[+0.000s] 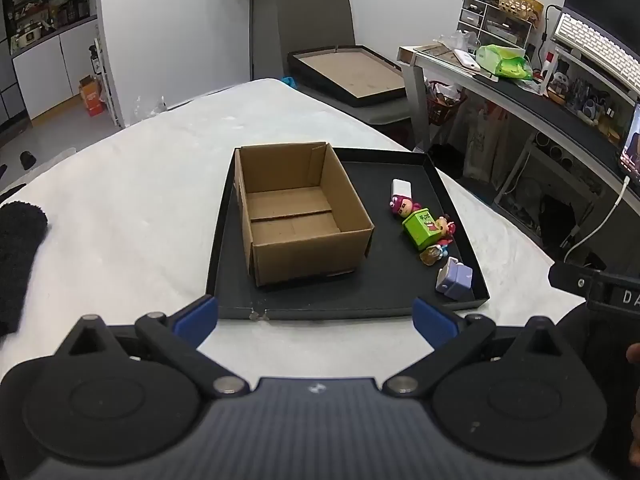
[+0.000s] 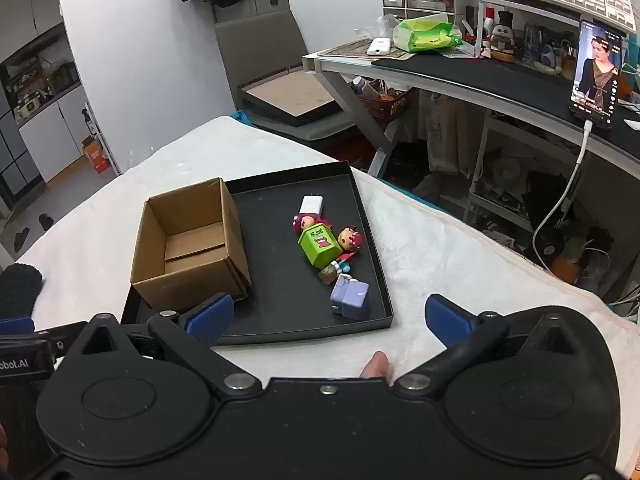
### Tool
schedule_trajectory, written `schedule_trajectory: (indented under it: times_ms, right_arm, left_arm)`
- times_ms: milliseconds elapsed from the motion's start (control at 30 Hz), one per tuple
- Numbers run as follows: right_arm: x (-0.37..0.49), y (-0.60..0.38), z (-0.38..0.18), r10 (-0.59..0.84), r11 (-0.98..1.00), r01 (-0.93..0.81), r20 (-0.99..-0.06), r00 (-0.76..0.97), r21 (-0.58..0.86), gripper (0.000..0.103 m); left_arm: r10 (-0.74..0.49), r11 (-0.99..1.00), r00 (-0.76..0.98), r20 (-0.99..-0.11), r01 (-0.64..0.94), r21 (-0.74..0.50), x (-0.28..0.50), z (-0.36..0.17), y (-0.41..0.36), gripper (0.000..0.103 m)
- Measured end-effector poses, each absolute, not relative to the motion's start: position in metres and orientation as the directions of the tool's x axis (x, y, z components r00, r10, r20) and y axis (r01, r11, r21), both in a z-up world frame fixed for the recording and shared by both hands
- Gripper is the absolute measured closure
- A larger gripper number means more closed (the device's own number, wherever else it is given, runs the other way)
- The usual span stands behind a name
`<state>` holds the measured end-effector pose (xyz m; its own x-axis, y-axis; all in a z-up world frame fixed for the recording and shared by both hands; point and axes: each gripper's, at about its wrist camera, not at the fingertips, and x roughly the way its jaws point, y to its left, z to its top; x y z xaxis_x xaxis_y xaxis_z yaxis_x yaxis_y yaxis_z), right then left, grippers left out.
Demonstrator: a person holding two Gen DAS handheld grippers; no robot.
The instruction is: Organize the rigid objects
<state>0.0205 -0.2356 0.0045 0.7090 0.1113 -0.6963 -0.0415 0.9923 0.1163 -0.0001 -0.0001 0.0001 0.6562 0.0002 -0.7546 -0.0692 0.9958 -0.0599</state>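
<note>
A black tray (image 1: 460,224) (image 2: 376,256) lies on the white table. An empty open cardboard box (image 1: 300,208) (image 2: 188,240) stands in its left part. In its right part lie a white charger (image 1: 401,189) (image 2: 312,205), a pink doll (image 1: 404,206) (image 2: 307,222), a green toy block (image 1: 421,227) (image 2: 320,245), a red-haired doll (image 1: 445,226) (image 2: 350,240), a small brown piece (image 1: 430,257) (image 2: 328,274) and a lilac block (image 1: 454,279) (image 2: 350,295). My left gripper (image 1: 316,318) is open and empty before the tray's front edge. My right gripper (image 2: 328,318) is open and empty, near the lilac block.
A black cloth (image 1: 16,256) lies at the table's left. A desk (image 2: 480,76) with a phone (image 2: 596,76), keyboard and clutter stands to the right. A chair holding a second black tray (image 1: 348,72) stands behind the table.
</note>
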Motion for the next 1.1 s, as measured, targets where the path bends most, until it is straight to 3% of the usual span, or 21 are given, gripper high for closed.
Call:
schedule_trajectory:
  times_ms: [1100]
  right_arm:
    - [0.016, -0.232, 0.009, 0.127, 0.990, -0.048, -0.698, 0.705, 0.131, 0.000]
  left_arm:
    - [-0.006, 0.994, 0.673, -0.739, -0.080, -0.081, -0.003, 0.011, 0.007, 0.000]
